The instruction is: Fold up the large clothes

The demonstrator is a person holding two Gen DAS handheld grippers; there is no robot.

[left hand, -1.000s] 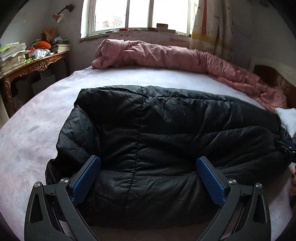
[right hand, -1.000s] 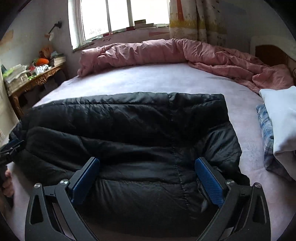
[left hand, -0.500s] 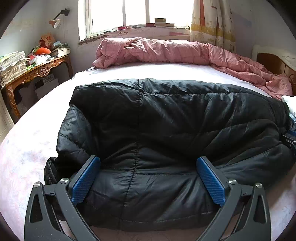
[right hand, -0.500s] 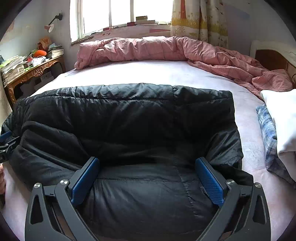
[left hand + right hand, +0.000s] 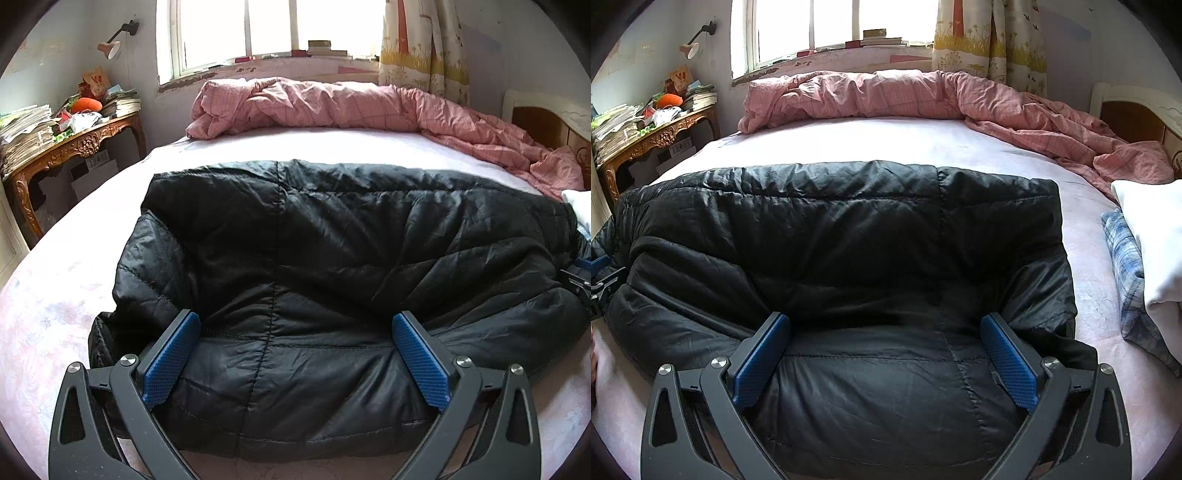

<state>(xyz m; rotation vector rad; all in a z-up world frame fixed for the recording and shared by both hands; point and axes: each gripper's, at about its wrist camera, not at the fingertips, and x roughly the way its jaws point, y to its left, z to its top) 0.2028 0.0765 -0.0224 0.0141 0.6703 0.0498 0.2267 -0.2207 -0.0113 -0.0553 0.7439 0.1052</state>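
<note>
A black quilted puffer jacket [image 5: 332, 266] lies folded across the pale pink bed, seen from its left end in the left wrist view and from its right end [image 5: 849, 251] in the right wrist view. My left gripper [image 5: 295, 328] hovers open over the jacket's near edge, its blue pads [image 5: 170, 362] wide apart with fabric under them. In the same way, my right gripper [image 5: 884, 328] stands open above the near edge. Each gripper shows at the other view's side edge: the right gripper [image 5: 580, 273] and the left gripper [image 5: 602, 280].
A crumpled pink duvet [image 5: 351, 107] lies along the far side under the window. A white pillow [image 5: 1152, 229] on a blue plaid cloth [image 5: 1123, 258] sits at the right. A carved wooden table [image 5: 74, 147] piled with papers stands left of the bed [image 5: 66, 266].
Both grippers have dropped lower and moved nearer to the jacket, so it fills more of each view. The jaws stay wide open throughout.
</note>
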